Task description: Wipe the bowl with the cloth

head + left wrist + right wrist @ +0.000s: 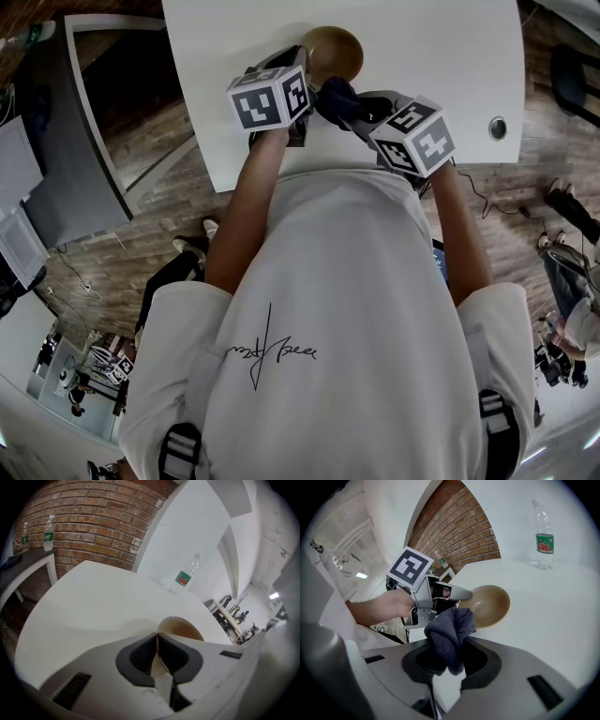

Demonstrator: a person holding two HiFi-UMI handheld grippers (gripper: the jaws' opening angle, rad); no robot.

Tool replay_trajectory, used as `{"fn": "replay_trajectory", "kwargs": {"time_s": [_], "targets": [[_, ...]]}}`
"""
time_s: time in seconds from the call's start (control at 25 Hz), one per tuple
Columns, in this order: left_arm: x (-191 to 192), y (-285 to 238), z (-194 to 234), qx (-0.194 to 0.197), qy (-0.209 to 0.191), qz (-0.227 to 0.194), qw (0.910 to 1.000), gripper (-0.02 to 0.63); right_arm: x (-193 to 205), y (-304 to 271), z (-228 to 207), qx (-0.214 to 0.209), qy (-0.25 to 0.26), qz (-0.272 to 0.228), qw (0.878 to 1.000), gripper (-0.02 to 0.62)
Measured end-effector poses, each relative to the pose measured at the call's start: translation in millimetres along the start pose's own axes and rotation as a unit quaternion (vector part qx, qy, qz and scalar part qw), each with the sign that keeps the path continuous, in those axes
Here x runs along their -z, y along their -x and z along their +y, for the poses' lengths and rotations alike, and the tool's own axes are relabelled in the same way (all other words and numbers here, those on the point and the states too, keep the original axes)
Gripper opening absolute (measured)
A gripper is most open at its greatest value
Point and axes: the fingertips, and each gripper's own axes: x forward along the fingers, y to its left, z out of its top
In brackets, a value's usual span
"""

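A tan bowl (333, 53) is held tilted above the white table (441, 66), with my left gripper (302, 89) shut on its near rim. In the left gripper view the bowl's rim (176, 627) runs between the dark pads (140, 656). My right gripper (361, 117) is shut on a dark blue-grey cloth (339, 101), bunched just beside the bowl. In the right gripper view the cloth (450, 637) bulges out of the jaws, close to the bowl (490, 604) and the left gripper (454, 595) holding it.
A plastic water bottle (183, 576) stands on the table beyond the bowl, also seen as the bottle (543, 536) in the right gripper view. A round cable hole (498, 127) sits at the table's right edge. A grey desk (56, 141) stands to the left.
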Motion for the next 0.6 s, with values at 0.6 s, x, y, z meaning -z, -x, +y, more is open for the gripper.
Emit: {"fn": "replay_trajectory", "kwargs": {"time_s": [0.6], "targets": [[1.7, -0.5, -1.8, 0.000, -0.006, 0.001, 1.0000, 0.005, 12.1, 16.4, -21.5, 0.022, -0.014, 0.002, 1.000, 0.081]]}}
